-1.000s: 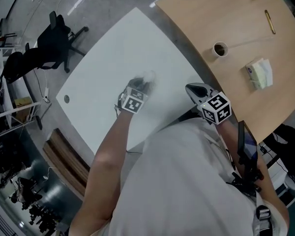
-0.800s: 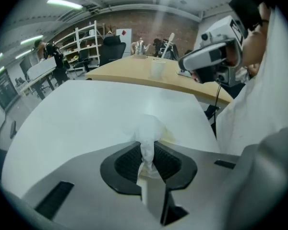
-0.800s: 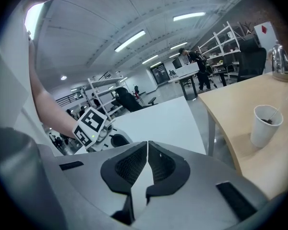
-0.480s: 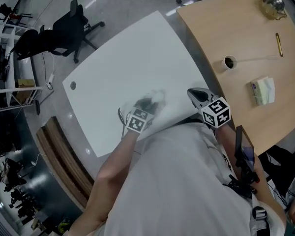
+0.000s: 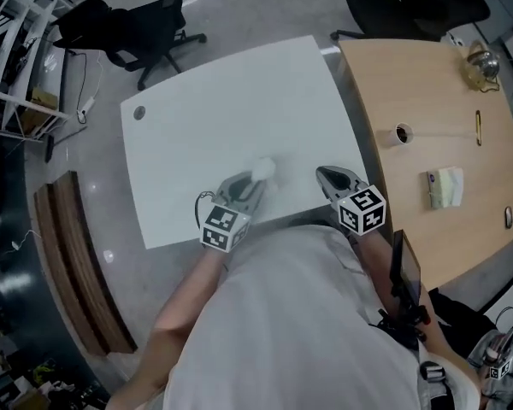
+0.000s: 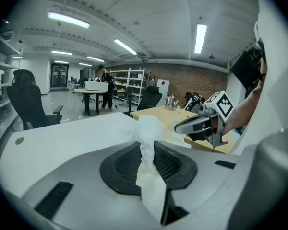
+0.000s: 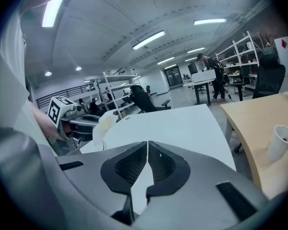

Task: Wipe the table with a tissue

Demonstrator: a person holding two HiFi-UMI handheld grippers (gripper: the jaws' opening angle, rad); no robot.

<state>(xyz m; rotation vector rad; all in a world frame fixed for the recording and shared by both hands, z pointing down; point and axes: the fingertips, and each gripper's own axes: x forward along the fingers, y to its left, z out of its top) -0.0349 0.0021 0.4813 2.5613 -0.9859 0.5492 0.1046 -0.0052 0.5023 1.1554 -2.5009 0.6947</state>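
While the left gripper (image 5: 251, 180) clamps tissue (image 5: 262, 168), a cup (image 5: 402, 134) stands well aside.

The person's shirt (image 5: 308, 314) covers the near edge of the white tabletop (image 5: 231, 101). At that edge the tissue (image 5: 262, 168) hides the tips of the left claw (image 5: 252, 180) from above, and the lower end of the tissue is lost between the jaws. Right of the white tabletop, the wooden tabletop (image 5: 427, 92) is cut off by the picture's edge. A small dark thing (image 5: 508, 218) on it is too small to tell.
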